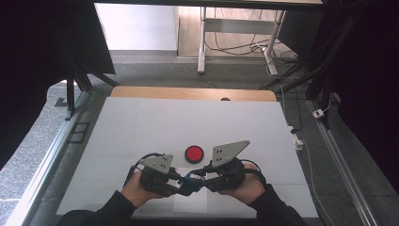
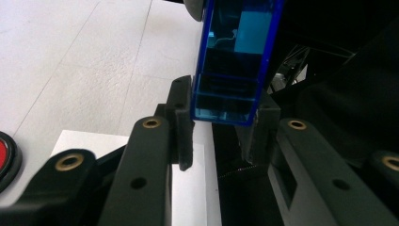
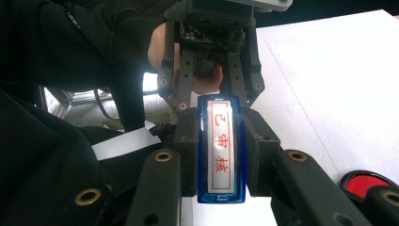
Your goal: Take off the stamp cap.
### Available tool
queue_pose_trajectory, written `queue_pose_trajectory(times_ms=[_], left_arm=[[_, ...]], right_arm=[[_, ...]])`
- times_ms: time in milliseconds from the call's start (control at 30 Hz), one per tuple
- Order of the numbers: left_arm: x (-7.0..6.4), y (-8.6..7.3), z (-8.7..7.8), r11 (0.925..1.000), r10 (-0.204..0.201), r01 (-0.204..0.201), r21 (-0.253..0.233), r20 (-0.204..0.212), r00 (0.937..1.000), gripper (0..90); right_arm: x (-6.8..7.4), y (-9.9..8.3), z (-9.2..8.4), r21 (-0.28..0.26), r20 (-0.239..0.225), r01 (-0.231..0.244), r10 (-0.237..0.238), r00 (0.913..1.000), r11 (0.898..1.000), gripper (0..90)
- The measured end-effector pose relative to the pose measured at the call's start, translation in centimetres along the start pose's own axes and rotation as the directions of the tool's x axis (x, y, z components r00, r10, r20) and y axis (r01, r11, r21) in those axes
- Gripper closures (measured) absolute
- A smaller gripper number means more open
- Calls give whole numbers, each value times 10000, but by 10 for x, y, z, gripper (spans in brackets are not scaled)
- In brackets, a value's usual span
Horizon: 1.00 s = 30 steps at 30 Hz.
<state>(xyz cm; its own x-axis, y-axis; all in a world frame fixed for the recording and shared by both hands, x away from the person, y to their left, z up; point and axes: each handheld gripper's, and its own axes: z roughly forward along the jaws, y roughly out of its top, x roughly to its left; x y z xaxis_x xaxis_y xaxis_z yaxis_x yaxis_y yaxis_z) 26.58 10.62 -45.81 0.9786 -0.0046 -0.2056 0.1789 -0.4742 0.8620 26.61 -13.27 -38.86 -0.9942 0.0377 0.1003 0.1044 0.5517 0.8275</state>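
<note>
One blue stamp [image 3: 221,149], translucent plastic, held between both grippers above the near edge of the table [image 1: 141,127], just in front of the person. In the right gripper view its top face shows a white label with three red characters inside a red frame. In the left gripper view the stamp [image 2: 233,61] stands up from the jaws and you see through its blue wall to darker inner parts. In the high view it is only a small blue spot [image 1: 190,179] between the two tool tips.

Right gripper [image 3: 220,155]: jaws closed on the stamp, one pad on each long side, pressing. Left gripper [image 2: 221,125]: jaws closed narrow on the stamp's other end, pads touching both sides. So two grippers, one stamp, both clamped on it, tips facing each other.

In the high view the left gripper [image 1: 181,181] and right gripper [image 1: 200,176] meet nearly tip to tip, each with one grey three-cornered plate on top. Two hands hold them, left hand [image 1: 136,188] and right hand [image 1: 249,186], dark sleeves coming in from the bottom edge.

One white paper sheet [image 1: 190,201] lies on the table right under the grippers. One red round button [image 1: 194,153] with a black rim sits on the table just beyond the grippers, apart from the stamp. It also shows at the edge of the left gripper view [image 2: 5,157] and the right gripper view [image 3: 369,181].

Table top is white, with a wooden strip along the far edge.
</note>
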Motion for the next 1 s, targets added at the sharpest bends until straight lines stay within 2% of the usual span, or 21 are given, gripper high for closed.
queue_pose_trajectory(times_ms=[267,333,433,633,700,733,767,800,833,1000], left_arm=[[-2,0,-1,10000,37,-37,8,-21,10000,691],[-6,2,-2,9994,321,-320,106,-124,9994,694],[-7,3,-2,9985,504,-501,236,-136,9986,695],[-8,3,-2,9976,612,-608,320,-99,9981,695],[-7,2,-2,9980,541,-537,326,-105,9985,695],[-6,2,-2,9988,364,-361,332,-79,9993,695],[-4,2,-2,9991,105,-99,408,-148,9998,695],[-3,1,-2,9989,-59,67,459,-173,9998,695],[-2,0,-2,9982,-225,237,544,-235,9995,695],[-2,0,-4,9993,-124,129,341,-149,9998,694]], right_arm=[[-1,-1,-1,-133,-147,-132,130,9998,9998,709],[-2,-2,-1,-241,-377,-241,232,9990,9994,709],[-5,-3,-1,-347,-658,-446,423,9969,9984,709],[-11,-8,0,-503,-1137,-813,752,9907,9954,709],[-10,-8,0,-500,-1026,-736,682,9924,9960,709],[-10,-8,0,-500,-1026,-736,682,9924,9960,709],[-6,-5,0,-414,-584,-420,396,9975,9983,709],[-6,-5,0,-414,-584,-420,396,9975,9983,709],[-3,-2,-2,-367,-236,-95,86,9997,9993,709],[-4,-2,-6,-446,-107,-141,137,9998,9989,709]])
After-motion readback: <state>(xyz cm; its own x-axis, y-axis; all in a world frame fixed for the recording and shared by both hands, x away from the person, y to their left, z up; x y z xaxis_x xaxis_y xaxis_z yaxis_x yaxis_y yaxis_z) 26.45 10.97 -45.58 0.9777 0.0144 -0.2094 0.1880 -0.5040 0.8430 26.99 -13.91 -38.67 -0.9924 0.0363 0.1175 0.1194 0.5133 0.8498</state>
